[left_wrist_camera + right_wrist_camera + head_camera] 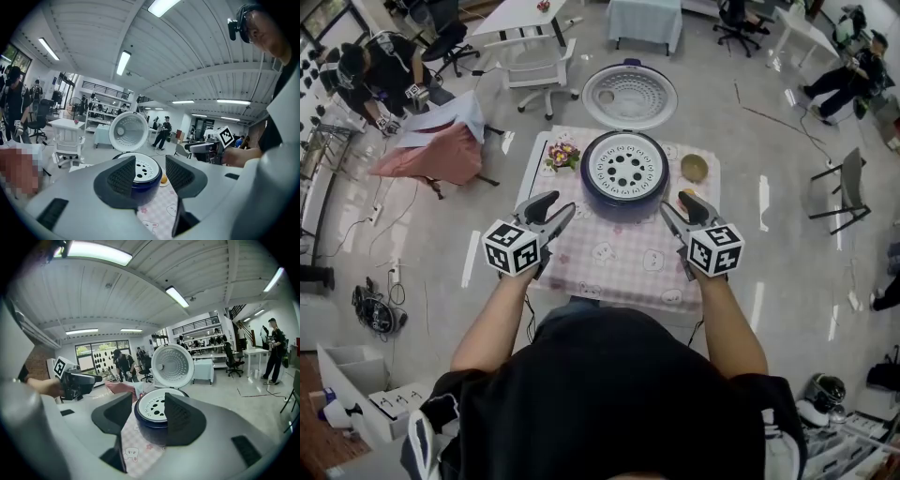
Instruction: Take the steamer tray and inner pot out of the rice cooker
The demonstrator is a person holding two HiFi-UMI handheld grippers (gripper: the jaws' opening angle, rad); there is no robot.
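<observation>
A dark blue rice cooker [625, 178] stands at the far side of the table, its round lid [629, 96] flipped back open. Inside its rim lies the white perforated steamer tray [625, 167]; the inner pot below it is hidden. My left gripper [565, 217] hangs open at the cooker's near left, a short way off. My right gripper [671, 217] is open at its near right, also apart from it. In the left gripper view the cooker [143, 183] and tray [143, 168] show between the open jaws. The right gripper view frames the tray [154, 405] likewise.
The table wears a pink checked cloth [623, 258]. A small flower bunch [562, 154] sits left of the cooker and a little bowl [695, 168] right of it. White chairs [534, 75], tables and seated people [370, 70] fill the room beyond.
</observation>
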